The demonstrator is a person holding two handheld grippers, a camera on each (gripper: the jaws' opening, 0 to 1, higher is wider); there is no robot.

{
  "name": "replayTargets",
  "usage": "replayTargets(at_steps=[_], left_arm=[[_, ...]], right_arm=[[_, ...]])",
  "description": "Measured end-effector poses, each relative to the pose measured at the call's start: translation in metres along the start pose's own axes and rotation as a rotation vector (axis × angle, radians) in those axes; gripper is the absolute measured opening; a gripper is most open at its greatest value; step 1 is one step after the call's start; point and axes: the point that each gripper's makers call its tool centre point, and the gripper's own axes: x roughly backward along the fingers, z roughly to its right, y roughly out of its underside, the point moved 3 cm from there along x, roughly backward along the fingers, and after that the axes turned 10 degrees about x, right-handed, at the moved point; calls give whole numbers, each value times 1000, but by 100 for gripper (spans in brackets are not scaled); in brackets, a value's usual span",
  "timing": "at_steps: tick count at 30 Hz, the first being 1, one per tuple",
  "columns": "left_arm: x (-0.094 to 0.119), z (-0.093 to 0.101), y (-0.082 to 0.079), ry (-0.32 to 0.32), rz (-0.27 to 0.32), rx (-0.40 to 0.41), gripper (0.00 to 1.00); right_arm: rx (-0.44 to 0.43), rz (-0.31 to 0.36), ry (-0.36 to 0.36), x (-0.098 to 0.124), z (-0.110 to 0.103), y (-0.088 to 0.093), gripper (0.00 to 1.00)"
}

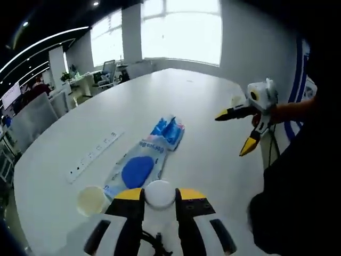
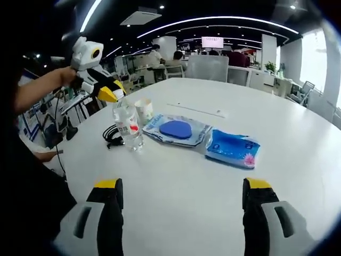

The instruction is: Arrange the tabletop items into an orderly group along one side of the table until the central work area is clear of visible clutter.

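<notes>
Found the left gripper (image 1: pixel 160 195) pressed in on the white cap of a clear bottle (image 1: pixel 160 192), yellow tips hugging it on both sides. Could not see the bottle's body from the left gripper view, hidden below the jaws. Made out the same grip from the right gripper view: left gripper (image 2: pixel 118 97) at the top of the bottle (image 2: pixel 128 127), which stood upright on the white table (image 2: pixel 176 208) near the person's edge. Could not tell how hard the jaws bit.

Saw the right gripper (image 1: pixel 234 132) held above the table (image 1: pixel 208 96) with jaws spread wide, nothing between them. Confirmed that from its own view: right gripper (image 2: pixel 183 184) with both jaws far apart over bare tabletop.

Noted a paper cup (image 2: pixel 144 111) just behind the bottle, lower part cut off by it; seen from above as a pale ring (image 1: pixel 91 199). Caught a black cable (image 2: pixel 111 134) coiled beside the bottle, partly masked by it. Spotted a flat wipes pack (image 2: pixel 176 129) (image 1: pixel 137 170) with a blue oval lid, and a blue tissue pack (image 2: pixel 232 147) (image 1: pixel 169 129) touching or nearly touching its end. Could not read the print on either. Picked out a white power strip (image 1: pixel 96 154) (image 2: pixel 197 110) lying farther back, apart from the packs.
</notes>
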Motion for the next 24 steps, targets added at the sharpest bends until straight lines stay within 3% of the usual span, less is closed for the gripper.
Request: replayTargets(at_steps=[6,9,17,19,22,24], left_arm=[[6,1,-6,96,63,-67,28],[8,-1,-4,130,62,-100,34],[5,-2,-2,252,85,-233,34],[3,-2,1,284,67,-293,33],[0,0,7,334,17,-331,33],[-1,-1,7,354,15,-343,31]], right_arm=[[-3,13,10,3,2,-3,89],[-9,10,13,4,3,-1,89],[-12,4,19,6,3,2,89],[-9,4,19,7,3,2,89],[-6,-4,23,8,4,3,89],[-7,-7,29,8,5,4,89]])
